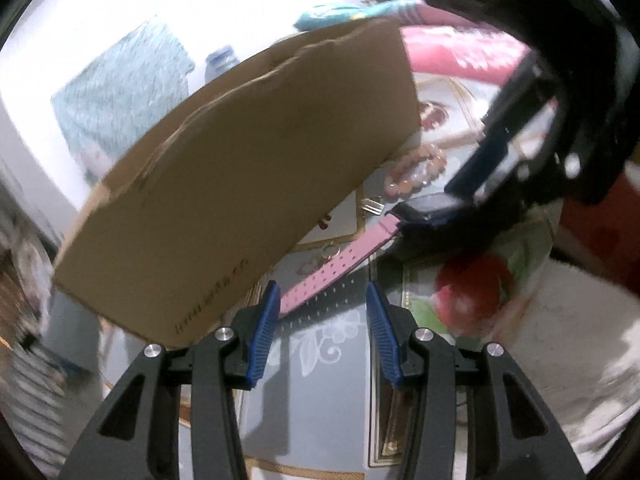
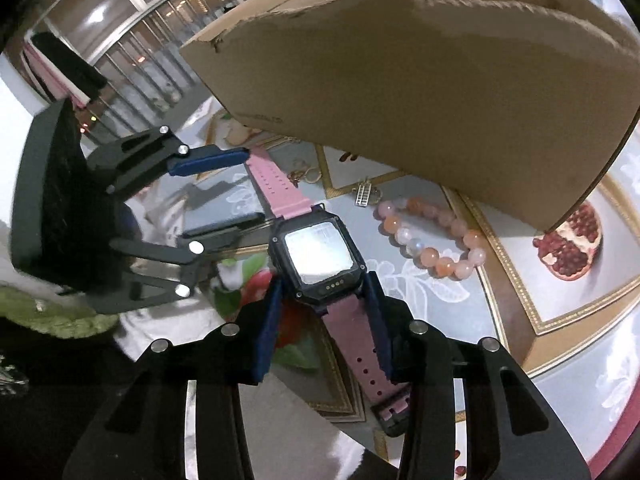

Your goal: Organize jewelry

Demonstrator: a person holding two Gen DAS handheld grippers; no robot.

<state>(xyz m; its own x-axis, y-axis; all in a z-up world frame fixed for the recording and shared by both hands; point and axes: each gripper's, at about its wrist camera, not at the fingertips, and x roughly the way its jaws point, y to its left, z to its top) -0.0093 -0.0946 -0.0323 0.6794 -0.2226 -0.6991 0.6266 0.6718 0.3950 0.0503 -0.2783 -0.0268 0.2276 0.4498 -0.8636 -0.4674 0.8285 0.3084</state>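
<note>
Right wrist view: right gripper (image 2: 326,312) fingers are clamping the pink watch (image 2: 316,250) above the bench (image 2: 520,344); left gripper (image 1: 322,334) fingers are hanging wide, empty. Bracelet (image 2: 434,238) and charm (image 2: 363,194) are lying outside the box (image 2: 400,100); most sorting is remaining.

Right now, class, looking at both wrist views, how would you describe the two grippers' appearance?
Both look alike. The left gripper and right gripper have matte black angular linkage arms with slotted cut-outs and round silver pivot bolts. Each finger carries a slim blue ribbed pad. No cables, markings or sleeves are visible.
</note>
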